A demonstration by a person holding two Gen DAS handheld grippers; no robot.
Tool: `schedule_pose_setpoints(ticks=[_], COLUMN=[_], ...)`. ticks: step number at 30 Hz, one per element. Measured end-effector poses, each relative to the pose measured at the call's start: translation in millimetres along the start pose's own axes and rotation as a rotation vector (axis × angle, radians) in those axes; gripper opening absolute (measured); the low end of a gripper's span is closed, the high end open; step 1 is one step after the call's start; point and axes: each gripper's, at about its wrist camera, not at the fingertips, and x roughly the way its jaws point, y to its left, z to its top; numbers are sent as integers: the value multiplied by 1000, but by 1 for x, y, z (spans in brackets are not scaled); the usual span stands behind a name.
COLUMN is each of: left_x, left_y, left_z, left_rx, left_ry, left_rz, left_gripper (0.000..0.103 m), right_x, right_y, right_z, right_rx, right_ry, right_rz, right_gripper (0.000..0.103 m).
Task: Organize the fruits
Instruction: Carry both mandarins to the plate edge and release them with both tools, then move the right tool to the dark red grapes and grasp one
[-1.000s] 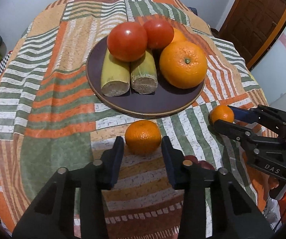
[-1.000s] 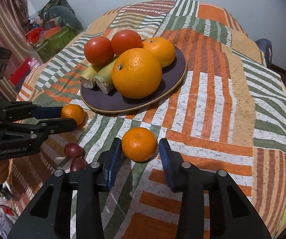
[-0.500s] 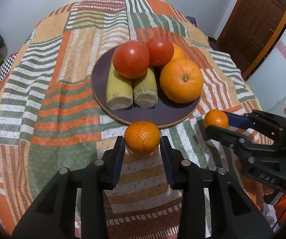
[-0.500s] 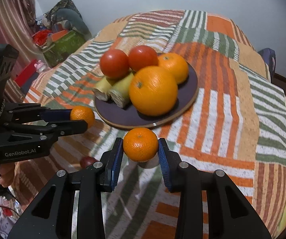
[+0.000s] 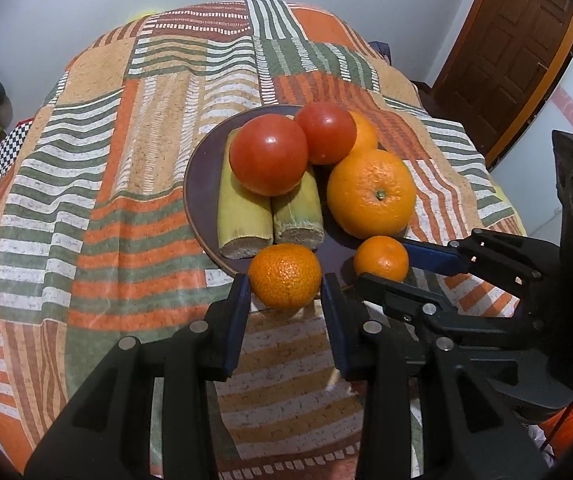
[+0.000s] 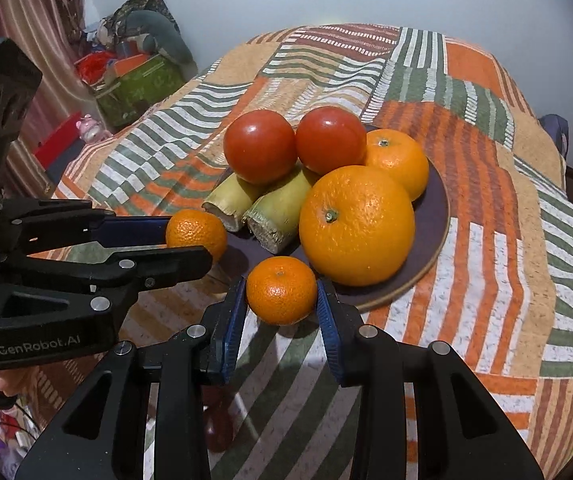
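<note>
A dark plate on the striped cloth holds two tomatoes, two cut yellow-green stalks, a big orange and a smaller orange. My left gripper is shut on a small mandarin, held above the plate's near rim; it also shows in the right wrist view. My right gripper is shut on another small mandarin, held over the plate's front edge; it shows in the left wrist view.
The table wears a patchwork cloth that falls away at its round edges. A dark red fruit lies on the cloth under my right gripper. Boxes and clutter stand beyond the far left; a wooden door is at right.
Both grippers have lifted their mandarins off the cloth and carried them forward to the plate's near edge. The plate fruits have not moved.
</note>
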Motion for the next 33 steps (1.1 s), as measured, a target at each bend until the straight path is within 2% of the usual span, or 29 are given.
schedule_pose_setpoints(ticks=[16,25,33], left_x=[18,12,-10], left_y=[11,7,9], left_z=[4,2,-3], left_rx=[-44,-22,-35], left_ry=[22,13,-14], left_rz=[-40,-14,-13], left_gripper=[36,38,39], right_x=[15,18,3], right_y=[5,8,6], right_z=[2,5,2], right_rx=[-15,-18,-6], right_ry=[9,26,17], right_rz=[20,-7,-29], right_gripper=[32,33,42])
